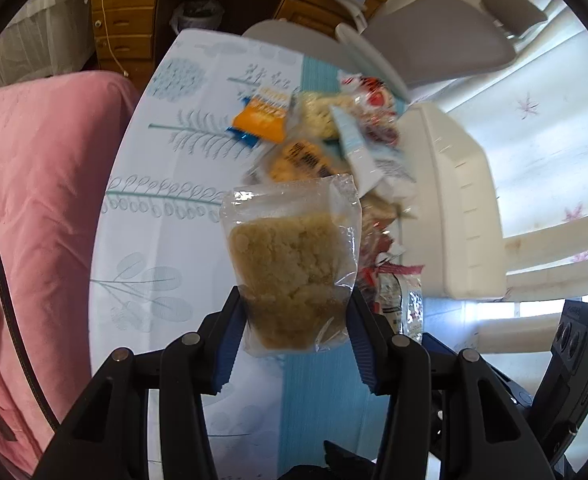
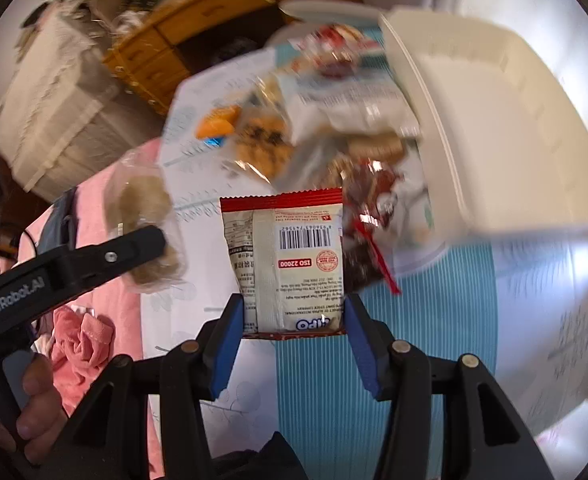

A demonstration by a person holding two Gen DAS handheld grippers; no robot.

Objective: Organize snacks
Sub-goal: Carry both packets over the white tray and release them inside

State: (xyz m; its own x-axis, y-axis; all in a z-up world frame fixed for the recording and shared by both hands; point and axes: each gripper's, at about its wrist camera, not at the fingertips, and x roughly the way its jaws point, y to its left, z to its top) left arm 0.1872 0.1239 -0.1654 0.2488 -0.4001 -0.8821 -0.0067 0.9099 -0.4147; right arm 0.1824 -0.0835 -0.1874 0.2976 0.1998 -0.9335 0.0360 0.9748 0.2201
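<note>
The left gripper (image 1: 296, 320) is pinching a clear bag (image 1: 291, 256) of pale crumbly snack by its lower part; the blue pads are pressing on both sides, and the bag is standing up from the jaws, long axis away from the camera. The right gripper (image 2: 291, 320) is pinching a red-edged packet (image 2: 285, 260) in the same way, barcode side facing the camera. Both are hanging above the table (image 1: 141, 208), not touching it.

The white bin (image 2: 474, 120) is lying ahead and to the right of both grippers, just beside the snack pile (image 1: 326, 136). The right gripper is looking nearer to it, I judge, because the bin is filling much of its view, while the left gripper (image 2: 133, 248) is showing at the far left of that view with its bag. So the coming move, as I judge, is asking for carrying each snack forward and to the right, over the bin rim, before releasing. Motion blur is hiding the inside of the bin.

The table is wearing a white cloth with leaf prints and a blue striped band. A pink blanket (image 1: 33, 200) is lying to the left, a wooden desk (image 1: 141, 12) is standing behind, and a grey chair (image 1: 434, 40) is near the far edge.
</note>
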